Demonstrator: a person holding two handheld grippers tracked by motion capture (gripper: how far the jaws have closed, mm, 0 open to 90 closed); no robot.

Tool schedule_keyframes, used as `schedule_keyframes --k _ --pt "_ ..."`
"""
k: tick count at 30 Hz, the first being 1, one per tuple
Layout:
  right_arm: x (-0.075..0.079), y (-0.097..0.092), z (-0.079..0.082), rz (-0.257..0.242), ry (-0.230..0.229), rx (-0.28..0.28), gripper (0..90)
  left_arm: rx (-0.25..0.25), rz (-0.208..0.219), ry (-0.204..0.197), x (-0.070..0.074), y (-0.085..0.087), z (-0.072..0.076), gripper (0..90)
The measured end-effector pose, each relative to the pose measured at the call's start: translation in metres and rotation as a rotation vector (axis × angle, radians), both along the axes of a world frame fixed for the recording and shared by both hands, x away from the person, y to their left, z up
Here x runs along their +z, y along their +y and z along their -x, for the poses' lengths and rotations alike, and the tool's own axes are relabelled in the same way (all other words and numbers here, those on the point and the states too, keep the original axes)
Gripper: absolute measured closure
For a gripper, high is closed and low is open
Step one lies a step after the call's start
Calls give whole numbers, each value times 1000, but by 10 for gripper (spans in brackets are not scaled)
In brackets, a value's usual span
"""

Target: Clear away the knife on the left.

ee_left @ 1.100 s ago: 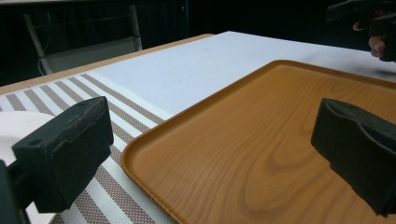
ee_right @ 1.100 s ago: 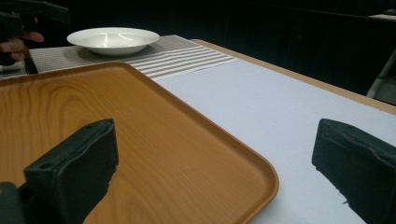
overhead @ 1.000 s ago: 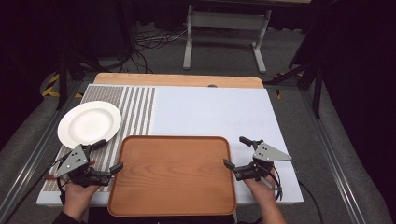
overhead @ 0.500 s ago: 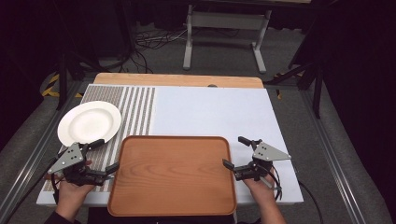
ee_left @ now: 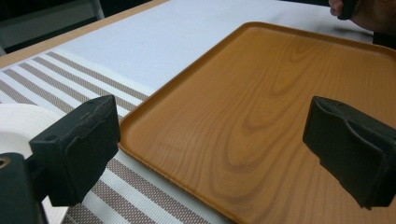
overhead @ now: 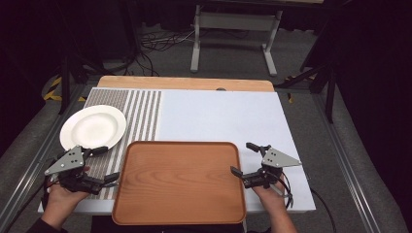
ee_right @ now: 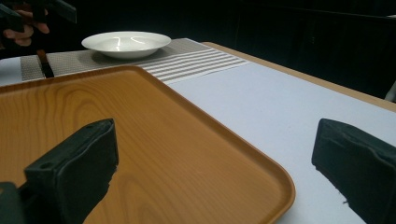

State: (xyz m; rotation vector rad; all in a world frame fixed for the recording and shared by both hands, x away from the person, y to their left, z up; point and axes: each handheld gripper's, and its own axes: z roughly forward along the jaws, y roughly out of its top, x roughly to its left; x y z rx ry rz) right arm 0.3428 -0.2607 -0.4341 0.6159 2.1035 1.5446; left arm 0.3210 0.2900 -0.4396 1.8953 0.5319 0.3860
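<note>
A wooden tray (overhead: 180,182) lies empty at the table's near edge. My left gripper (overhead: 108,163) stands open just off its left rim, and in the left gripper view the tray (ee_left: 261,93) and its rim run between the two jaws of that gripper (ee_left: 215,126). My right gripper (overhead: 241,158) is open at the tray's right rim; the right gripper view has the tray's near corner (ee_right: 261,182) between the jaws of this gripper (ee_right: 215,154). Neither holds anything. A white plate (overhead: 92,127) sits empty on the striped mat, far left.
The brown-striped mat (overhead: 141,111) covers the left part of the white tabletop (overhead: 218,116). A bare wooden strip (overhead: 184,83) runs along the far edge. A metal stand (overhead: 233,24) and cables lie on the floor beyond the table.
My left gripper has drifted a little to the left, away from the tray's rim. The right gripper has hardly moved. Both stay open.
</note>
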Motion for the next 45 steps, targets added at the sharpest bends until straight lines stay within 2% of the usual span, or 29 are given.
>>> schedule_keyframes --k 3,5,10,14,21,26,29,33,35,36,37,40,45 --pt "0 0 0 3 1 2 11 -13 -16 16 5 3 -1 56" --pt "0 0 0 3 2 6 11 -16 -34 17 8 4 -1 55" --pt "0 0 0 5 0 13 11 -27 -89 50 14 9 -1 49" --pt "0 -1 0 8 -1 8 11 -34 -114 55 16 11 0 67" --pt "1 -2 -1 4 -4 7 11 -64 -171 95 19 18 -1 104" --pt "2 -4 -2 7 -6 2 11 -83 -234 120 22 22 -1 108" --pt "2 -4 -3 10 -5 2 11 -82 -263 115 24 25 0 124" --pt "2 -4 -4 12 -3 6 11 -98 -334 129 28 29 -1 129" --pt "2 -4 -4 13 -3 7 11 -104 -360 136 31 30 -1 133" --pt "2 -4 -4 13 -3 7 11 -104 -360 136 31 30 -1 133" --pt "2 -3 -4 14 -4 7 11 -114 -386 141 34 31 -2 136" --pt "2 -3 -4 15 -2 9 11 -131 -420 152 36 32 -3 145" --pt "2 -3 -4 18 0 11 11 -172 -452 213 35 36 -7 171"
